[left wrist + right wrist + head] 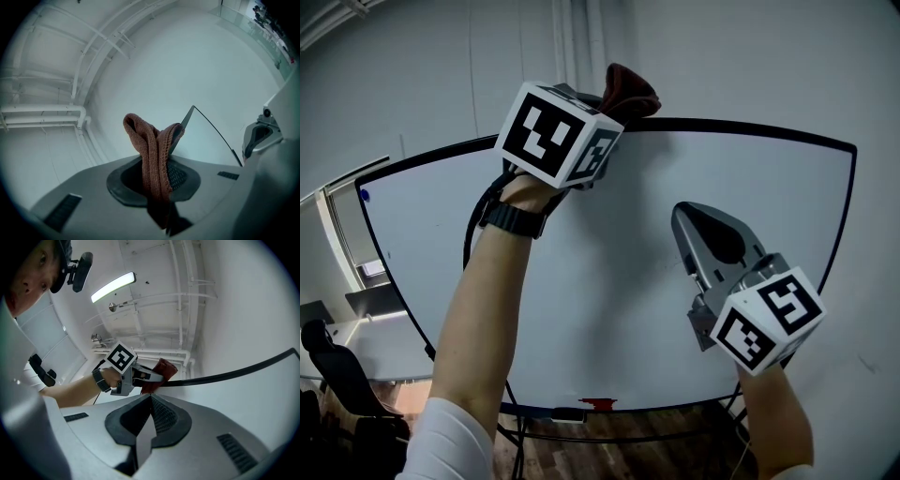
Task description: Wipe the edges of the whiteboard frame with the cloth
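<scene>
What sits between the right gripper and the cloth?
Only bare whiteboard and its frame at the top edge: in the head view nothing else lies between the right gripper and the cloth.

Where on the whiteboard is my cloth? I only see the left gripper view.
Observer: The cloth is at the top edge of the whiteboard frame, near its middle.
Operator: Is my other gripper holding something?
Observer: No, the right gripper is shut on nothing, lower down in front of the board.
Operator: Anything at the bottom?
Observer: A small red thing sits at the bottom edge; it's too small to name.
</scene>
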